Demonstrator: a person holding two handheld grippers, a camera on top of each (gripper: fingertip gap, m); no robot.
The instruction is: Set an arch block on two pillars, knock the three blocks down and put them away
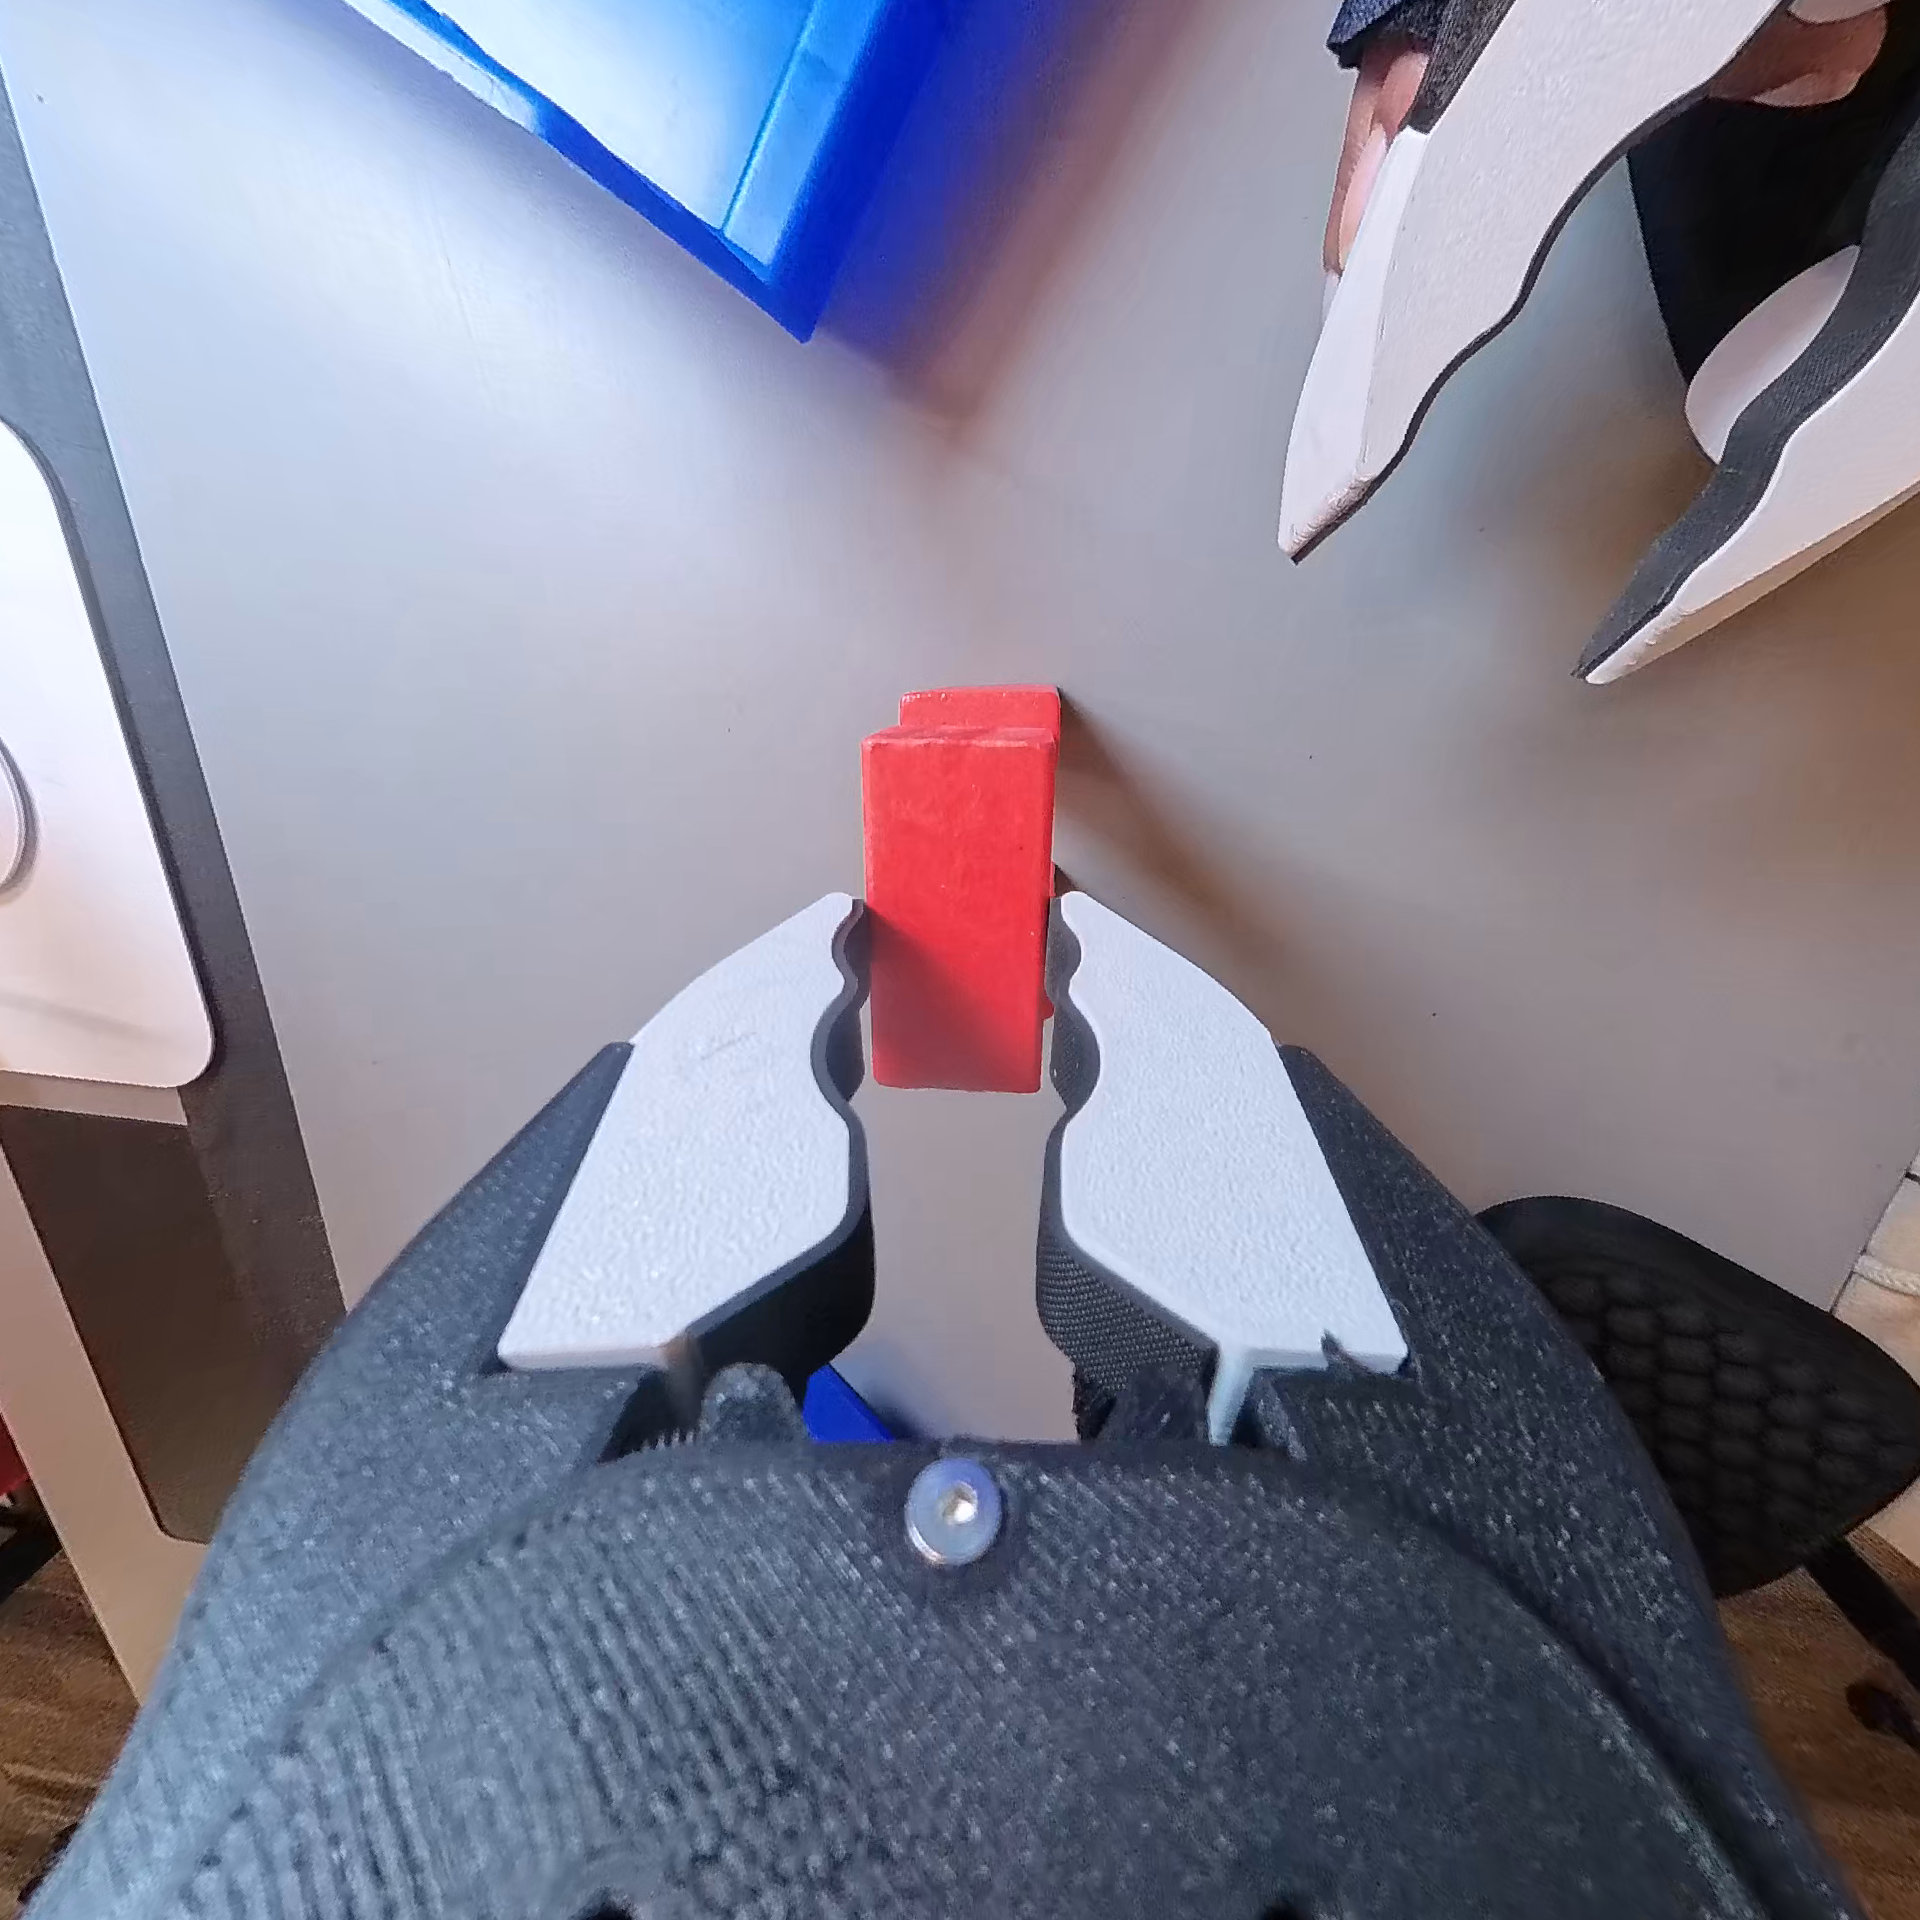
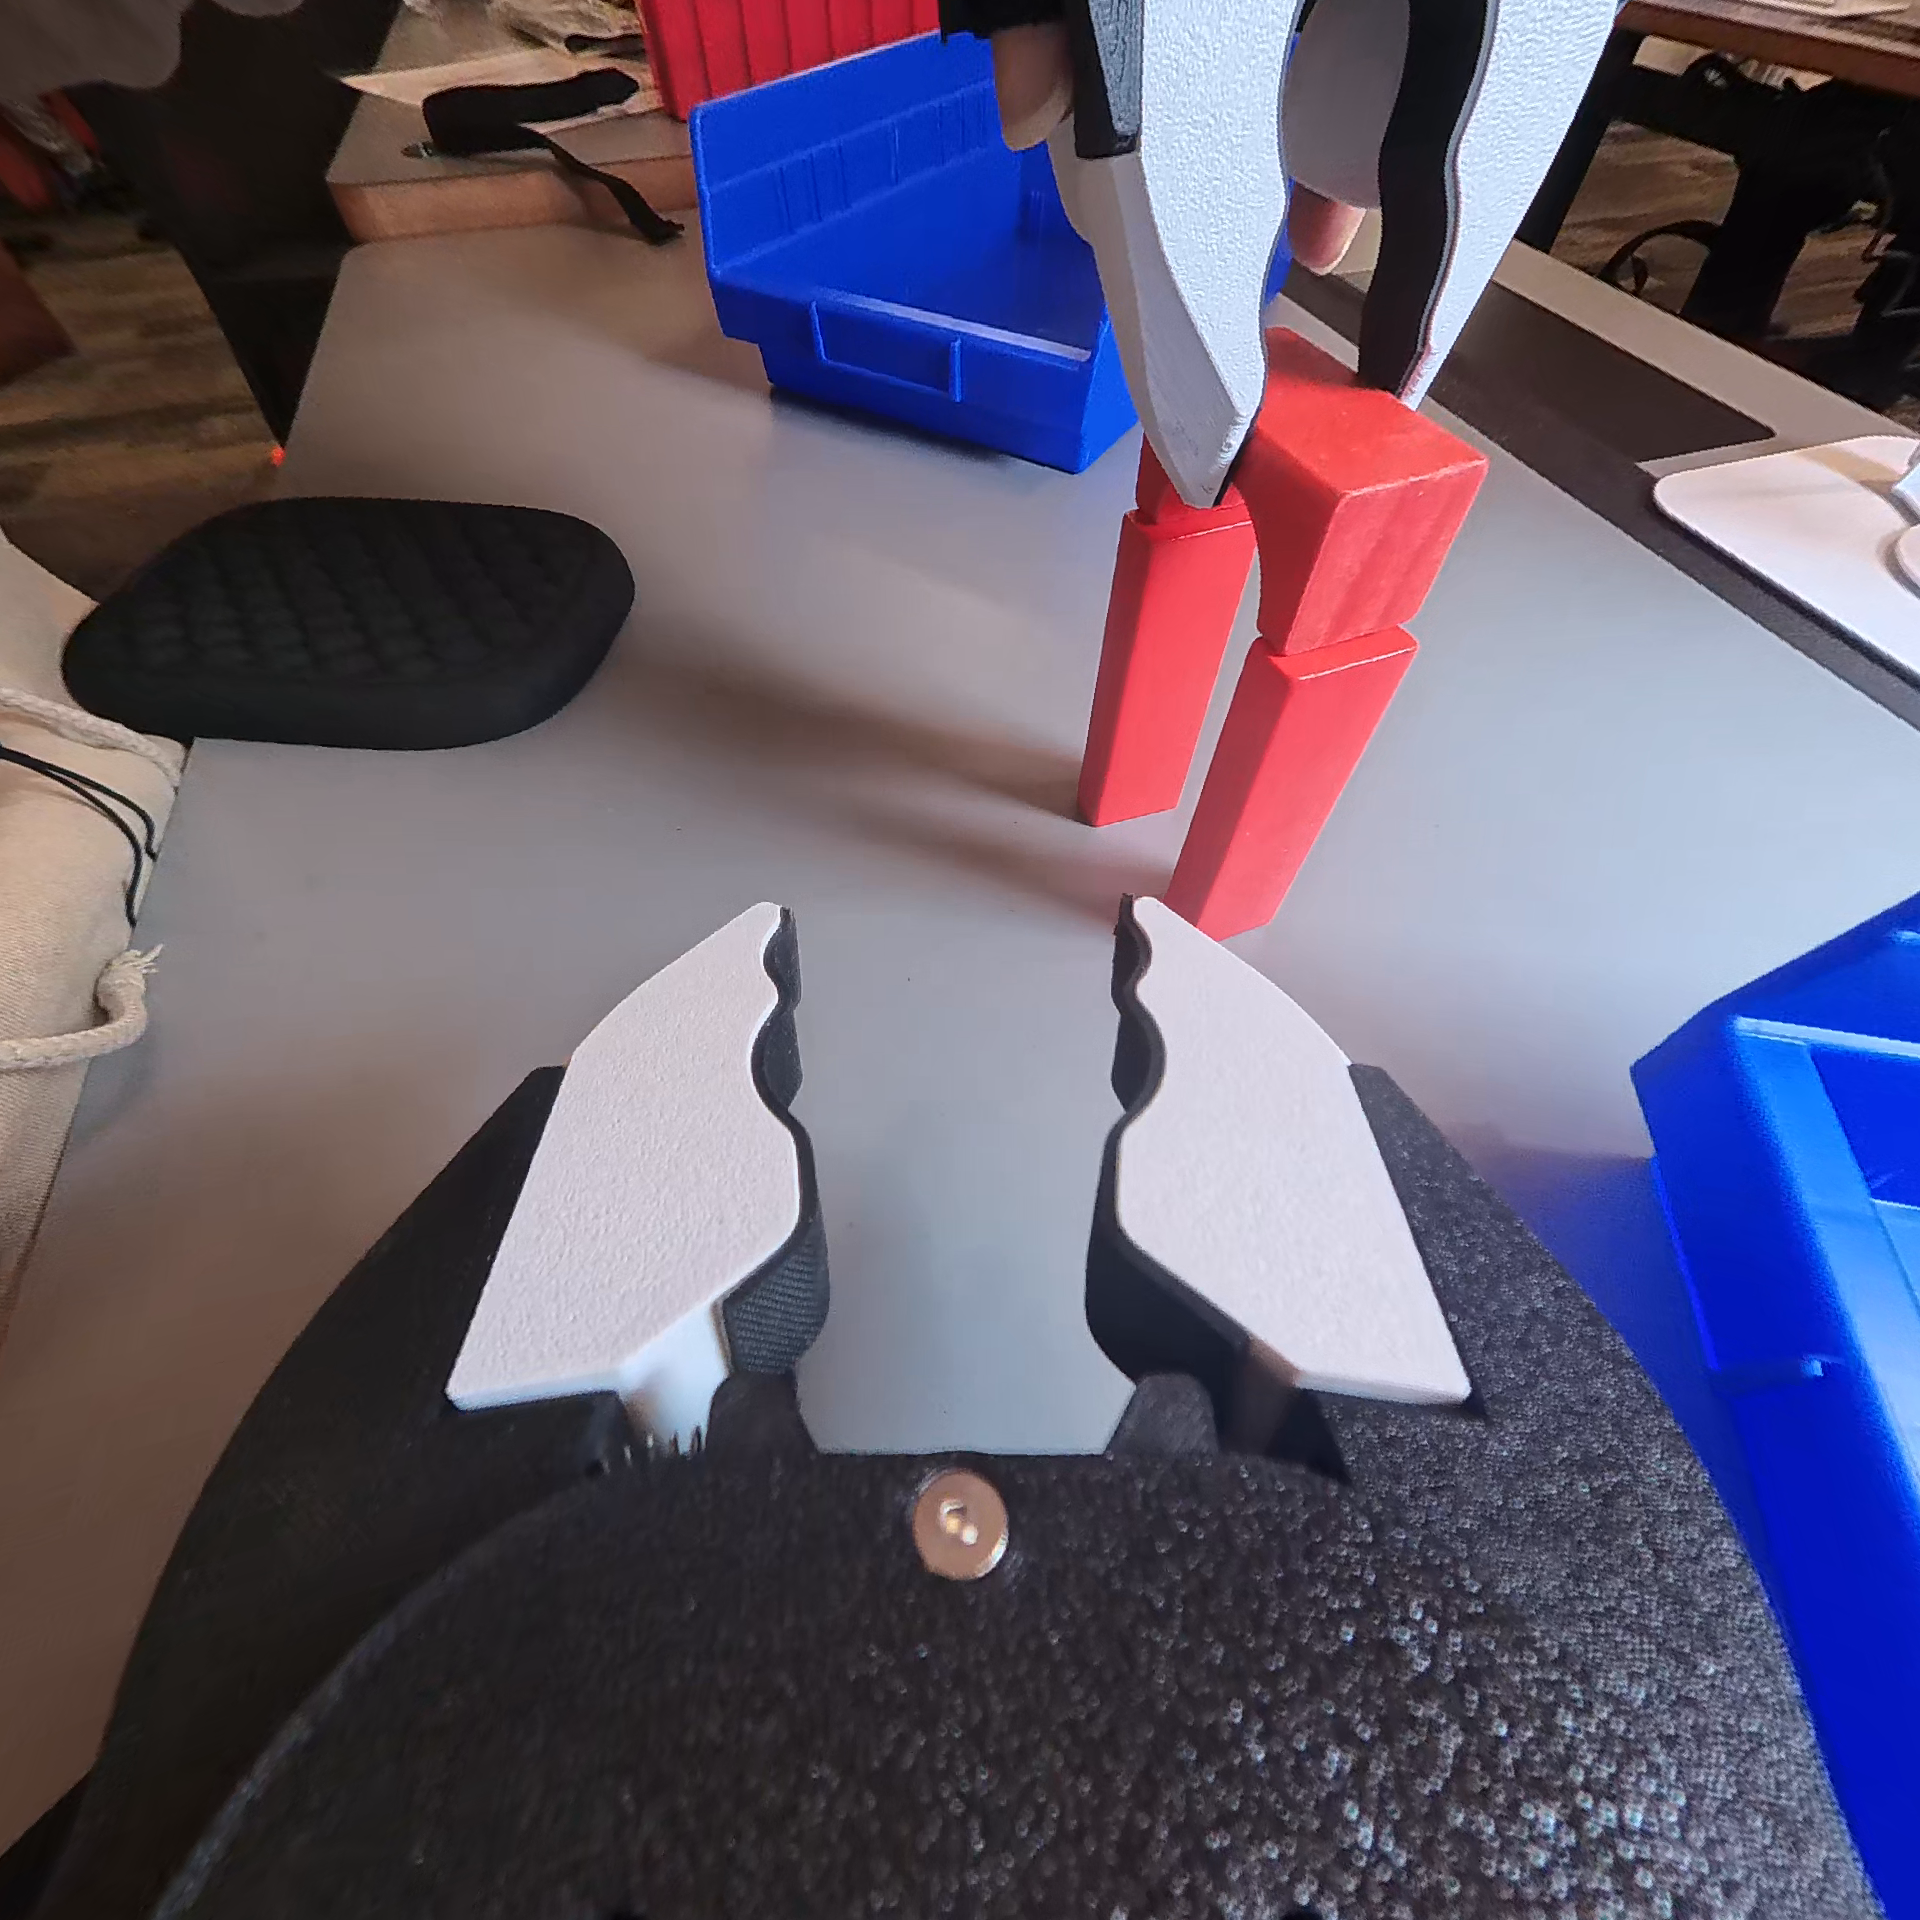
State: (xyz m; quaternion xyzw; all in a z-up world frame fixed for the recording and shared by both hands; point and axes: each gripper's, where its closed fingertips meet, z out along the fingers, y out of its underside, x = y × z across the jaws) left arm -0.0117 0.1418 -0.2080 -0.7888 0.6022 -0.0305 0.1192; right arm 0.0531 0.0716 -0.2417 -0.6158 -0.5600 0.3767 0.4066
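A red arch block (image 2: 1361, 509) rests across the tops of two upright red pillars (image 2: 1164, 665) (image 2: 1288, 779) on the grey table (image 2: 623, 831). My left gripper (image 2: 1311, 442) comes down from above and is shut on the arch block's sides. In the left wrist view I look down on the arch block (image 1: 956, 894) between my left gripper's (image 1: 954, 914) fingers; the pillars are mostly hidden under it. My right gripper (image 2: 956, 914) is open and empty, low over the table just in front of the nearer pillar. It also shows open in the left wrist view (image 1: 1444, 613).
A blue bin (image 2: 883, 353) stands behind the pillars, also in the left wrist view (image 1: 727, 135). A second blue bin (image 2: 1818, 1195) is at the right. A black padded chair part (image 2: 353, 623) sits at the table's left edge. A white flat base (image 2: 1808, 520) lies far right.
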